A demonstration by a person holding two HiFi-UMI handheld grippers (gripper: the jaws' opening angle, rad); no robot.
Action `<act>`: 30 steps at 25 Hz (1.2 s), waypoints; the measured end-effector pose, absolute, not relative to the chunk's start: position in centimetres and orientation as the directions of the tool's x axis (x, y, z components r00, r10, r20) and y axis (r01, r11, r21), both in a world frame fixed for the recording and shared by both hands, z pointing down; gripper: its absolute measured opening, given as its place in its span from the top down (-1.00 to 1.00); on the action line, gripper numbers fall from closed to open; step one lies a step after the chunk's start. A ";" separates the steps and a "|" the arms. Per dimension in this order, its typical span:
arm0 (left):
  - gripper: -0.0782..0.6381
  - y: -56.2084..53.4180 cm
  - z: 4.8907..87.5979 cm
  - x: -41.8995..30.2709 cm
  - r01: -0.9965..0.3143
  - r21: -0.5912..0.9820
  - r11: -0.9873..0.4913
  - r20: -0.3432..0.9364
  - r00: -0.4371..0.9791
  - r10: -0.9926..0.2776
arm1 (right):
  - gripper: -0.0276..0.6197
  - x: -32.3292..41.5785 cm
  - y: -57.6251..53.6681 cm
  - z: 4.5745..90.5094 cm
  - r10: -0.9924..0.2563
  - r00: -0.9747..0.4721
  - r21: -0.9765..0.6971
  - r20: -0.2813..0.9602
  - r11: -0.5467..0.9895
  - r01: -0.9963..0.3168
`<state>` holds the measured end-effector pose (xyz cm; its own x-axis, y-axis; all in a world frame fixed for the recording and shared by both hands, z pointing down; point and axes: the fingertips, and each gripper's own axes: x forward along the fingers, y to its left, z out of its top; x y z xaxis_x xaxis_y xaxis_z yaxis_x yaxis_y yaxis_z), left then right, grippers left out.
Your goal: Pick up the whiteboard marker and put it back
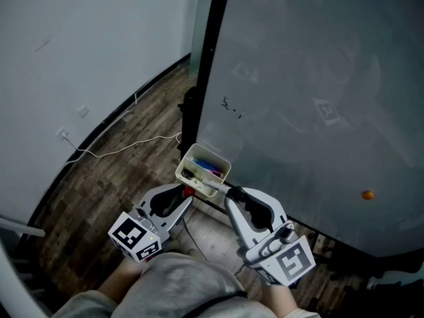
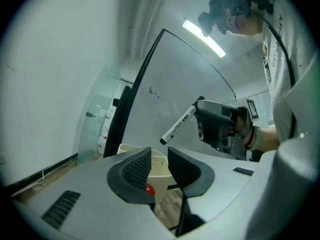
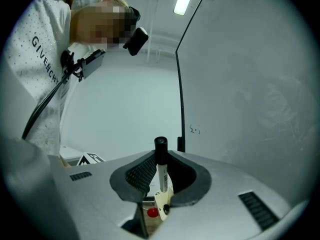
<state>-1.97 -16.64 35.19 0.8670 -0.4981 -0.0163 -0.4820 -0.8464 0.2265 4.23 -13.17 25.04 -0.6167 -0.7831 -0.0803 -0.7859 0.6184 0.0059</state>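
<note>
A white whiteboard marker [image 3: 161, 170] with a black cap stands upright between my right gripper's [image 3: 161, 176] jaws, which are shut on it. In the left gripper view the same marker [image 2: 179, 124] sticks out slantwise from the right gripper [image 2: 200, 119] toward the board. A cream marker holder [image 1: 202, 169] with several coloured markers hangs at the whiteboard's [image 1: 318, 98] lower left edge. The right gripper [image 1: 228, 192] is just right of the holder. My left gripper [image 1: 187, 199] sits just below the holder, open with nothing between its jaws, next to a small red knob [image 1: 188, 192].
The board's black frame post [image 1: 211, 52] rises at its left edge. Small scribbles [image 1: 230, 106] and an orange magnet [image 1: 367, 195] are on the board. A white cable [image 1: 126, 148] trails over the wooden floor by the white wall [image 1: 79, 38].
</note>
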 end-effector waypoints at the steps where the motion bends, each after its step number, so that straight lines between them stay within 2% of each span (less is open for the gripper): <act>1: 0.49 -16.6 35.0 -2.0 -0.481 0.221 -0.849 -0.015 0.868 -0.496 | 0.68 4.2 -13.2 25.0 -0.783 -0.617 0.005 -0.081 0.619 -0.786; 13: 0.50 -16.6 34.5 -2.8 -0.487 0.208 -0.848 -0.022 0.865 -0.502 | 0.68 3.9 -13.1 23.4 -0.776 -0.622 -0.005 -0.107 0.626 -0.780; 18: 0.73 -16.4 34.3 -3.0 -0.486 0.209 -0.849 -0.040 0.863 -0.504 | 0.68 3.9 -13.0 23.9 -0.775 -0.625 -0.007 -0.097 0.628 -0.778; 30: 0.74 -16.4 34.8 -2.7 -0.486 0.216 -0.847 -0.013 0.866 -0.501 | 0.68 4.4 -13.1 24.1 -0.786 -0.611 -0.015 -0.094 0.615 -0.788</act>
